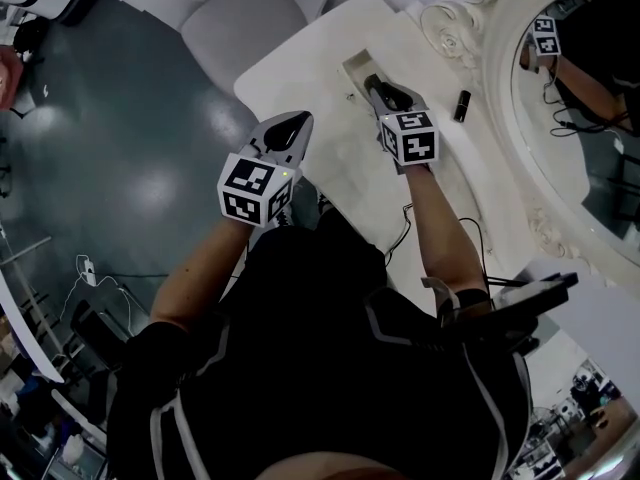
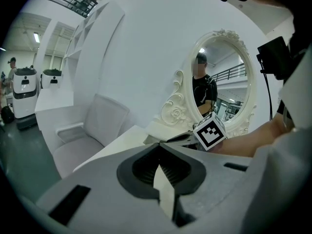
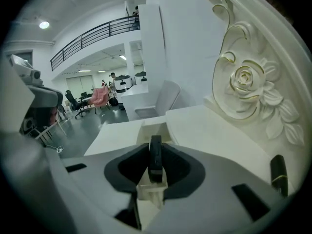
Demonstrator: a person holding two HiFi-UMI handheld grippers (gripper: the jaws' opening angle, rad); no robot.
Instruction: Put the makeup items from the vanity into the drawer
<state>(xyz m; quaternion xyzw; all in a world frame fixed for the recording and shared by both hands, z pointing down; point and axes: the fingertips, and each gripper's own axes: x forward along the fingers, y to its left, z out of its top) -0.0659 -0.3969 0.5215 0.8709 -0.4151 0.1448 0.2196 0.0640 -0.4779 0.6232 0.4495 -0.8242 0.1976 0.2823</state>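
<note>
Right gripper view: slim black makeup stick [image 3: 155, 156] is pinched by right gripper [image 3: 155, 146] above white drawer [image 3: 154, 127]; black tube [image 3: 278, 174] on desk [image 3: 219, 130] is yet to be stowed; left gripper [image 2: 159, 149] is pressed together, empty.

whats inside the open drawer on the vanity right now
Only a pale, bare-looking strip of the drawer interior shows. The right hand-held gripper, shut on a black makeup tube, covers the rest, so anything lying deeper inside cannot be seen.

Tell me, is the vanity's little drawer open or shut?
Open: the drawer shows its hollow inside just beyond the right gripper, which grips a dark makeup stick.
</note>
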